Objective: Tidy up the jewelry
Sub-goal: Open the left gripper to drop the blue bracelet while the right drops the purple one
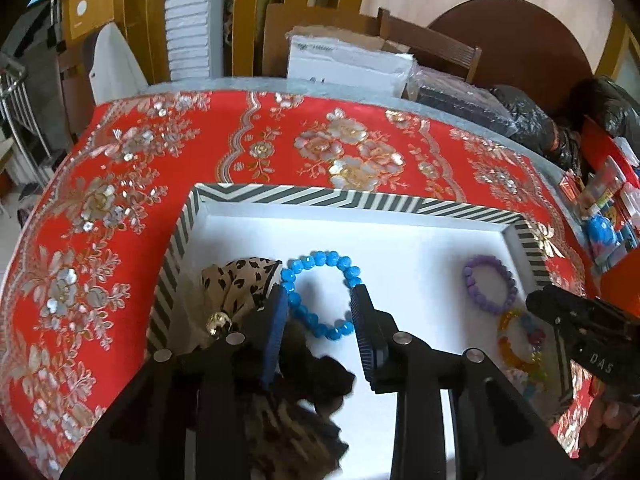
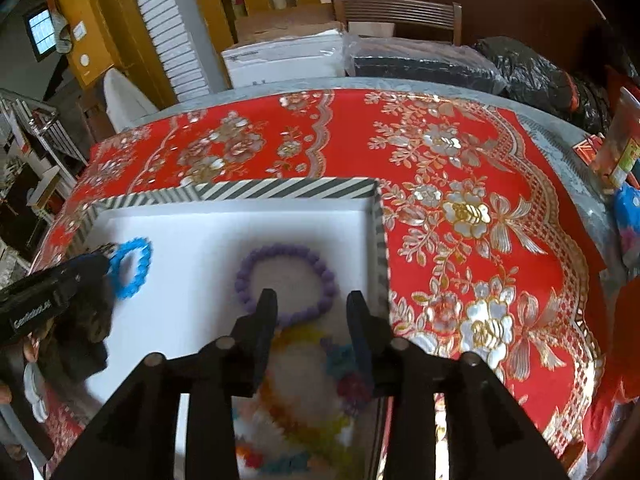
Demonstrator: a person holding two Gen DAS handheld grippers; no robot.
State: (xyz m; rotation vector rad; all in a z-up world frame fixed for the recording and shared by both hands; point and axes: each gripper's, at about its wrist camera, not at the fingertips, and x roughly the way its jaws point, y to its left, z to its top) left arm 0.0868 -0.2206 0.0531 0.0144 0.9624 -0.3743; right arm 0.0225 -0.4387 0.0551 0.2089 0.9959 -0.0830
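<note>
Sorting bracelets in the striped tray

Spread wide and gripping nothing, the left gripper (image 1: 320, 300) is held over the blue bracelet (image 1: 320, 296) in the tray (image 1: 320, 196). Likewise parted and empty, the right gripper (image 2: 312, 300) is poised above the purple bracelet (image 2: 286, 280).

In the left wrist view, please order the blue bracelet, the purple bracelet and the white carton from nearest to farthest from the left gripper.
1. Blue bracelet: between the open jaws of the left gripper.
2. Purple bracelet: to the right, inside the tray.
3. White carton: beyond the table.
</note>
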